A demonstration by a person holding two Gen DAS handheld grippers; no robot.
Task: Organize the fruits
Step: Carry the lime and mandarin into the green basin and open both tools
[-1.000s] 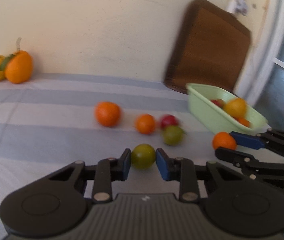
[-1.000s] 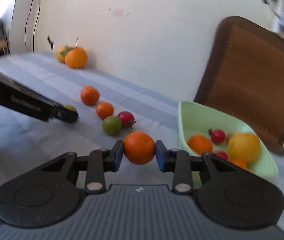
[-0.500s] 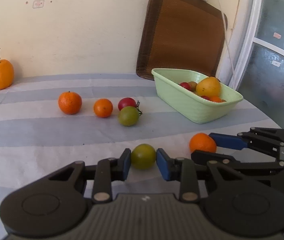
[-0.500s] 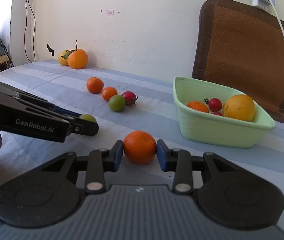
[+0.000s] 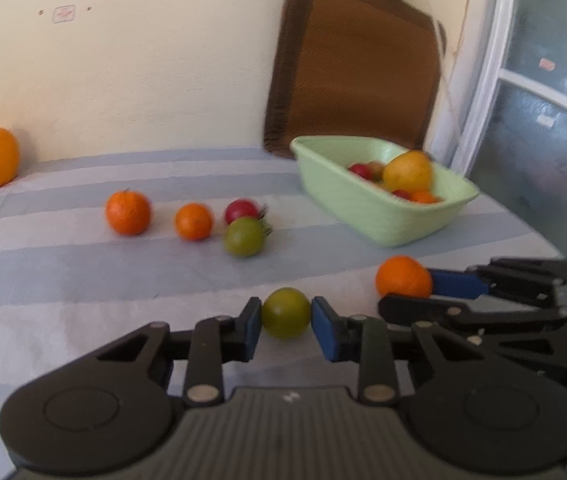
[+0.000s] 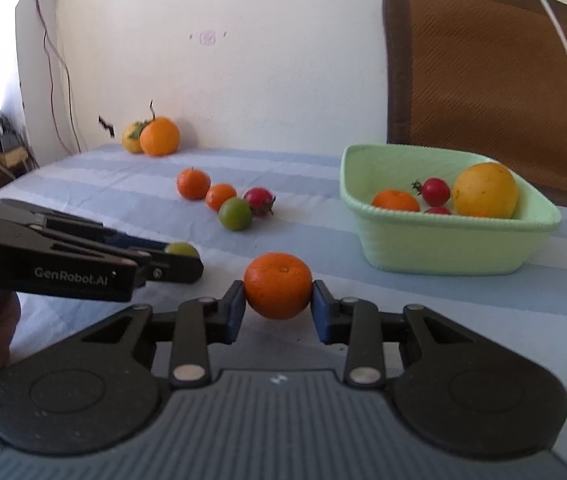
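Right wrist view | your right gripper point(image 6: 278, 312) clenched an orange point(image 6: 278, 285), left gripper point(image 5: 286, 328) a green fruit point(image 5: 286, 313) | basin point(image 6: 443, 252) mid-right partly filled | four fruits left mid-frame.

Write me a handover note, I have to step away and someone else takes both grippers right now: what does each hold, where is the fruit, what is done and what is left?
Left gripper: shut on the green tomato.
Right gripper: shut on the held orange.
Both are short of the green basket.
Done: the basket already holds a yellow citrus, an orange fruit and red tomatoes.
Left: drop both held fruits in the basket, then collect the loose row on the striped cloth: two small oranges, a second green tomato and a red tomato. A pair of citrus sits by the wall.
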